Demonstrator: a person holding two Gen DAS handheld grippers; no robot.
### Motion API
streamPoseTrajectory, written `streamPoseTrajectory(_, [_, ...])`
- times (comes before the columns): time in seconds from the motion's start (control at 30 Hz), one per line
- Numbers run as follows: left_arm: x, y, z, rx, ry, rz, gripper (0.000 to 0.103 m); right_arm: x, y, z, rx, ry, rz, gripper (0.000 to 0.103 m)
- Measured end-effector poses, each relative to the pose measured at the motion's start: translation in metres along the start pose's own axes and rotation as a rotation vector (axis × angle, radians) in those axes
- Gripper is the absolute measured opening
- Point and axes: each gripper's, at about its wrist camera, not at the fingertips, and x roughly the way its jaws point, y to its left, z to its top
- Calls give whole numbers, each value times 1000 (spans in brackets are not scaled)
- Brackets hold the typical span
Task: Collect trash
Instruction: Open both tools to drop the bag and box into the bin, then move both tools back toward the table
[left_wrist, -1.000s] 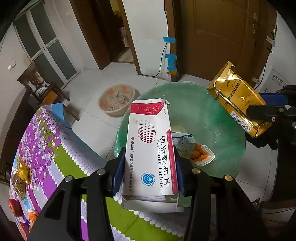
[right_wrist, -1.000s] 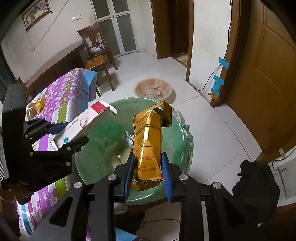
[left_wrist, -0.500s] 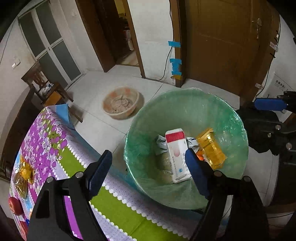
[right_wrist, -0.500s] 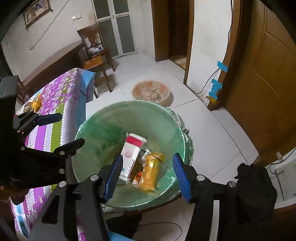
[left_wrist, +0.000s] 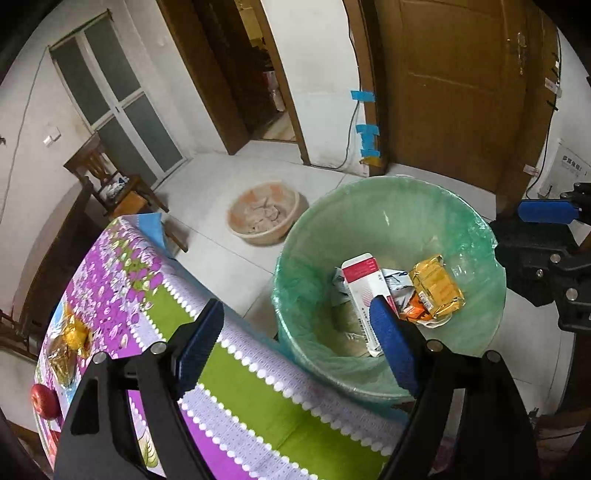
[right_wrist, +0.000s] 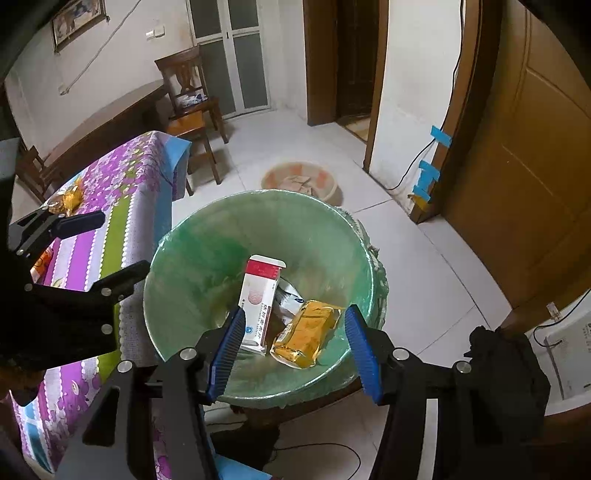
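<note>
A second ago each gripper held trash; now the pill box (right_wrist: 258, 302) and gold packet (right_wrist: 306, 332) lie inside the green-lined bin (right_wrist: 207, 254). The left gripper (left_wrist: 295, 343) and right gripper (right_wrist: 291, 354) hang wide apart, empty, above the bin. That drop looks done.

White-tiled floor (right_wrist: 424, 258), white walls; a dark wooden chair (right_wrist: 192, 92) stands before frosted glass doors (right_wrist: 229, 55), near the brown wooden door (left_wrist: 454, 85).
</note>
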Motion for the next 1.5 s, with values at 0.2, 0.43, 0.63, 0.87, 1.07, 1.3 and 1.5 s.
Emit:
streamPoseTrajectory(0.2, [-11,11,-21,-39,-24,67,78,-15,14,-18,-7,-89,-32,68])
streamPoseTrajectory(0.43, [-42,40,-60,-146,-73,121,78,-31,38,-47,26,-176,20,71])
streamPoseTrajectory(0.63, [-76,73,-106,-281,-117,149,81,-38,69,-70,54,-230,98,77])
streamPoseTrajectory(0.87, [-108,121,-168,-375,-115,177,81,-34,141,-92,-34,-226,186,77])
streamPoseTrajectory(1.07, [-144,185,-229,-477,-116,178,81,-35,204,-103,-145,-206,274,80])
streamPoseTrajectory(1.3, [-170,242,-305,-377,-95,132,84,-44,281,-117,-278,-168,400,82])
streamPoseTrajectory(1.5, [-155,285,-348,-236,-51,-1,84,-46,337,-132,-342,-117,501,82])
